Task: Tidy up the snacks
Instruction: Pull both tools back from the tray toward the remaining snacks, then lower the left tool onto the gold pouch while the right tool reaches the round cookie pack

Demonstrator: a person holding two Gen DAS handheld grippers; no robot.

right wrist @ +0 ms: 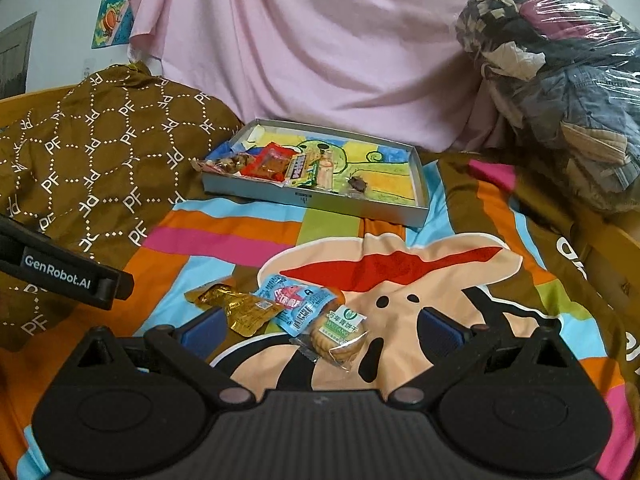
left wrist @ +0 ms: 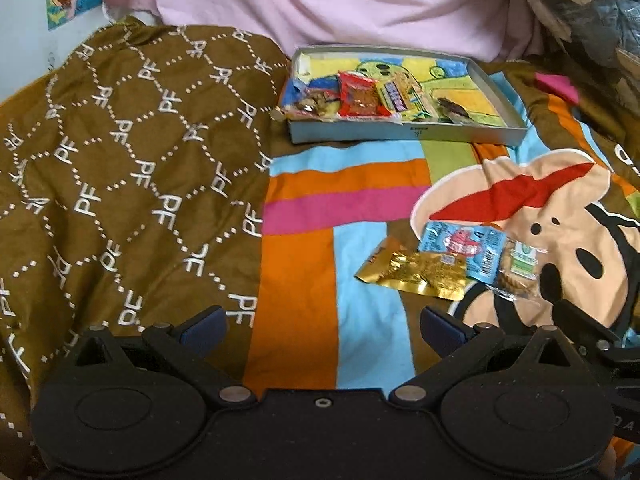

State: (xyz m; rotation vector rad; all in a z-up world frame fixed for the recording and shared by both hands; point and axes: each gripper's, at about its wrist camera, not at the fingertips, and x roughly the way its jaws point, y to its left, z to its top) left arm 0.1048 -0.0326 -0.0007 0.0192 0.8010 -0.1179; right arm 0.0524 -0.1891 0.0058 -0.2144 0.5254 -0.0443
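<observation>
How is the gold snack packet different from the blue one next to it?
The gold packet is shiny, crinkled foil; the blue packet is flatter, with red and white print. The gold packet lies left of the blue packet, and the blue packet partly overlaps the clear-wrapped biscuit. Both lie on the bedspread, outside the box.

A bed is spread with a bright cartoon-print sheet [right wrist: 460, 280]. At ten o'clock lies a brown "PF" quilt [left wrist: 120, 184]. A pink cloth [right wrist: 320, 52] hangs at twelve, a plastic-wrapped clothes bundle [right wrist: 560, 80] at two, a poster [right wrist: 114, 12] on the white wall [right wrist: 60, 0].
</observation>
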